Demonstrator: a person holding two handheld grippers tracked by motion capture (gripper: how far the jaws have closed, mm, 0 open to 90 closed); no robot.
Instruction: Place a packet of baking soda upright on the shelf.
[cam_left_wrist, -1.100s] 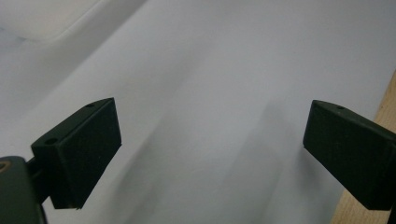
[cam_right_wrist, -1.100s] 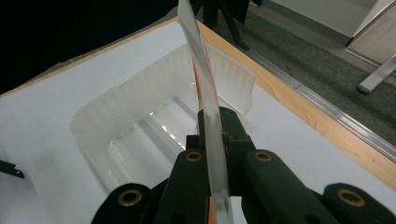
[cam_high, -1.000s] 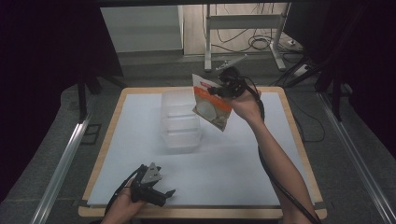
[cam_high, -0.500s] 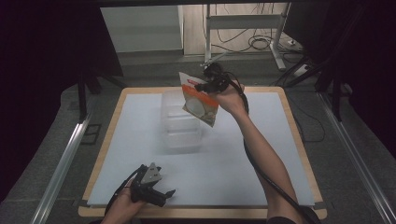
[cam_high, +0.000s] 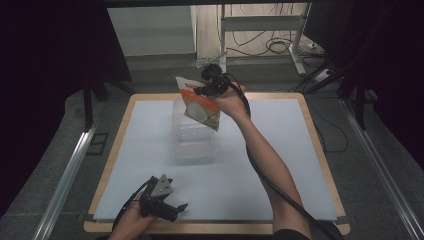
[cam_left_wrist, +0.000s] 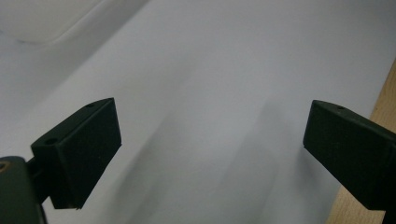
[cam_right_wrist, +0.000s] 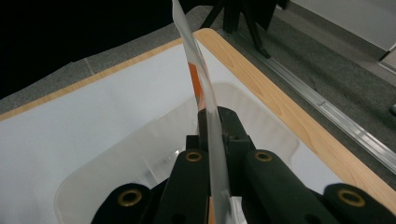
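Place: a lab-style recording bay.
Table: wood-edged table (cam_high: 320, 130) with a white sheet on top.
Surround: black curtains (cam_high: 55, 45), grey carpet floor.
Back: loose cables (cam_high: 280, 46) trailing under a metal-legged desk (cam_high: 260, 22).

The packet (cam_high: 200, 104) is white with an orange stripe and a pale round shape. The box (cam_high: 194, 137) is see-through and milky. The table (cam_high: 280, 150) is white with a light wood edge. Both grippers (cam_high: 209, 86) are black.

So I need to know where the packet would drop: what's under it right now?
The clear plastic tub sits open under the packet held by the right gripper. The packet covers part of the tub's inside.
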